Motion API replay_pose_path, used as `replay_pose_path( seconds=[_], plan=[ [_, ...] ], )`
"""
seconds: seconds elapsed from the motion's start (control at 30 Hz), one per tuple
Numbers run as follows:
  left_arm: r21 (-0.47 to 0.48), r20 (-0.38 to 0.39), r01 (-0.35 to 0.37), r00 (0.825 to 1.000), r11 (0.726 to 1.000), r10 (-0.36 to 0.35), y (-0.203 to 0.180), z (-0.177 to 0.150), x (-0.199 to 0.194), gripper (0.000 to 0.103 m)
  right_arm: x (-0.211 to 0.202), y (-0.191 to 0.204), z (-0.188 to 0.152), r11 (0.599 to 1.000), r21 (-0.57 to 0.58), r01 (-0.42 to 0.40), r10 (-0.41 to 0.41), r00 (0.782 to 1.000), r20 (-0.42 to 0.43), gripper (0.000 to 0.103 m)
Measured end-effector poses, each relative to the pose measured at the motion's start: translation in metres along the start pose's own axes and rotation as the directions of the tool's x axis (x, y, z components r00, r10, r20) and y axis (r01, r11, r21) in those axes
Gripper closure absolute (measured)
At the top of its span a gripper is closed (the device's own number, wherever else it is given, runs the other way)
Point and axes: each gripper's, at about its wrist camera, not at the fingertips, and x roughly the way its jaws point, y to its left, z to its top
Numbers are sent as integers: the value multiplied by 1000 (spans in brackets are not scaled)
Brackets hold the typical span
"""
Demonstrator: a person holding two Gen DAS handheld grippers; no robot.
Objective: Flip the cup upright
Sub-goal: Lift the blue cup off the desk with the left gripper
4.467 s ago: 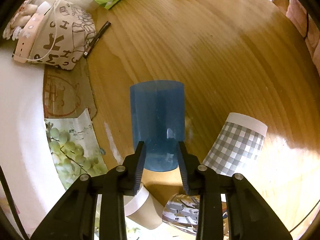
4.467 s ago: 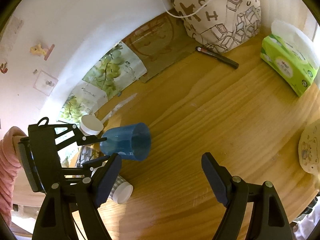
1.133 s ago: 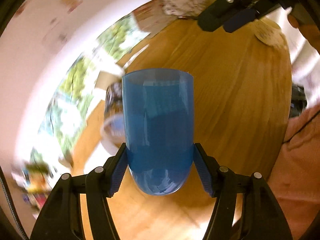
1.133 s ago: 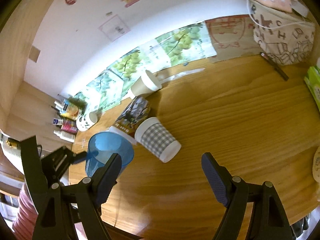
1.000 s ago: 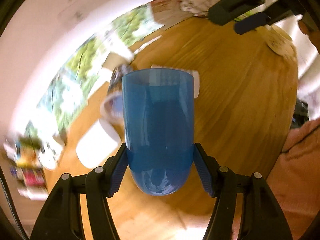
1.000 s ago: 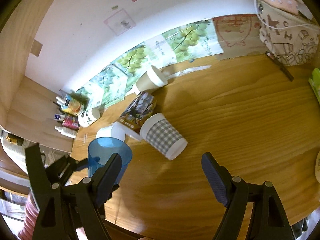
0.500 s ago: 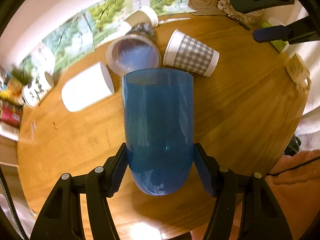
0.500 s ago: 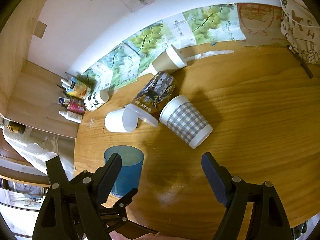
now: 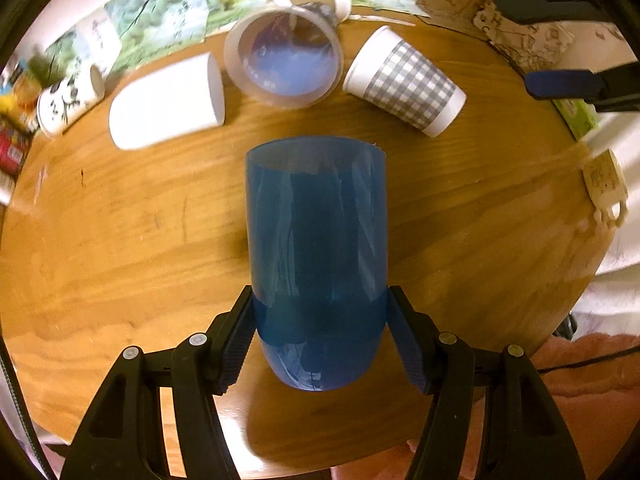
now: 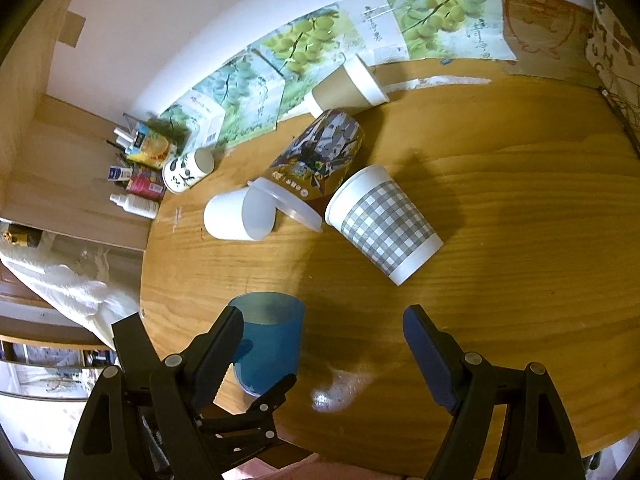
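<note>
A translucent blue cup [image 9: 318, 256] stands upright, mouth up, near the front edge of the round wooden table [image 9: 120, 232]. My left gripper [image 9: 320, 328] is shut on its lower body, one pad on each side. In the right wrist view the blue cup [image 10: 266, 342] shows at lower left, with the left gripper below it. My right gripper [image 10: 322, 342] is open and empty, held above the table near the cup.
Several cups lie on their sides behind: a grey checked paper cup [image 10: 382, 224], a printed cup with a clear lid [image 10: 316, 168], a white cup [image 10: 236, 220], a brown cup [image 10: 346, 90]. Small bottles [image 10: 136, 176] stand at the far left edge. A patterned bag [image 9: 520, 36] is at right.
The left gripper has swung the blue cup from lying on its side to mouth up and brought it down near the table's front edge. The right gripper stayed open.
</note>
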Motion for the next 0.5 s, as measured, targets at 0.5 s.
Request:
replay_pose_path(
  seconds=[0.5],
  plan=[
    [-134,10,11,1000,991,-10,5,-4,0,35,11,8,2,999,-49,5,-8,998,-59,20]
  ],
)
